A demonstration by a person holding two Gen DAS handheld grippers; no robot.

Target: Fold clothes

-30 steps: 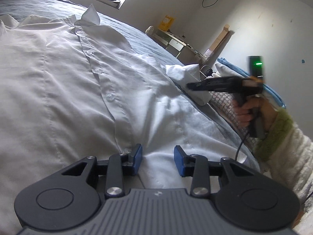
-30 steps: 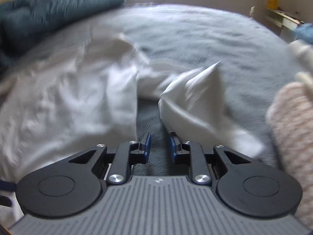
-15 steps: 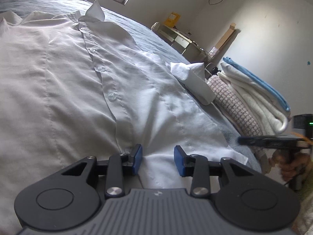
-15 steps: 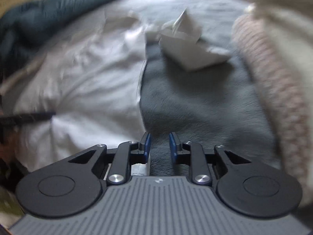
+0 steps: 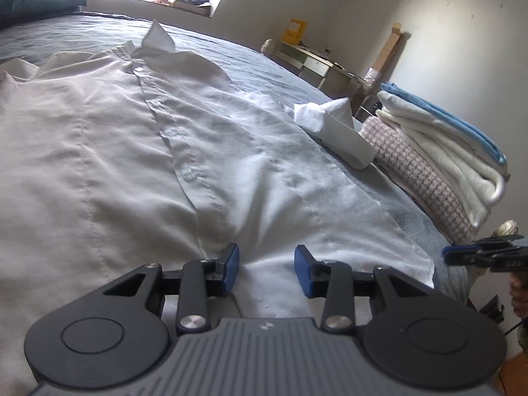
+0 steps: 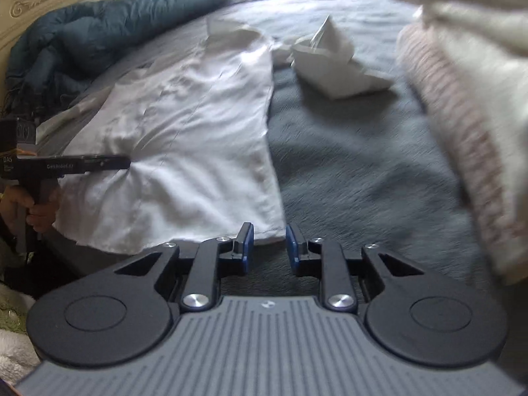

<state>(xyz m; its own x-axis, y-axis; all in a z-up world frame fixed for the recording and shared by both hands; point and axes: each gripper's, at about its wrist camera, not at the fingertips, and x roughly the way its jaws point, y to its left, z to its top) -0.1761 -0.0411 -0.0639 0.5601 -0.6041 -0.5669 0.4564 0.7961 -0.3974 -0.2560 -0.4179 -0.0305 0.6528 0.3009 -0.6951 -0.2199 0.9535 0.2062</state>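
A white button-up shirt (image 5: 138,151) lies face up and spread flat on the grey bed (image 5: 264,66), collar at the far end. Its right sleeve (image 5: 343,138) is bunched beside it, cuff up. My left gripper (image 5: 266,269) rests on the hem near the button placket, jaws apart, with flat cloth showing between the pads. From the right wrist view its tip (image 6: 127,161) touches the shirt (image 6: 198,138), and creases fan out from it. My right gripper (image 6: 269,246) is narrowly open at the shirt's near hem corner, which lies just at its fingertips. It shows side-on in the left view (image 5: 452,250).
A stack of folded clothes (image 5: 445,151) sits on the bed's right edge, a pink checked piece (image 5: 422,184) lowest. A dark teal duvet (image 6: 82,39) is heaped at the left by the headboard. A desk (image 5: 316,62) stands against the far wall.
My right gripper has swung away from the bunched sleeve and come down to the shirt's near hem corner. The left gripper has stayed on the hem, only tilting slightly.
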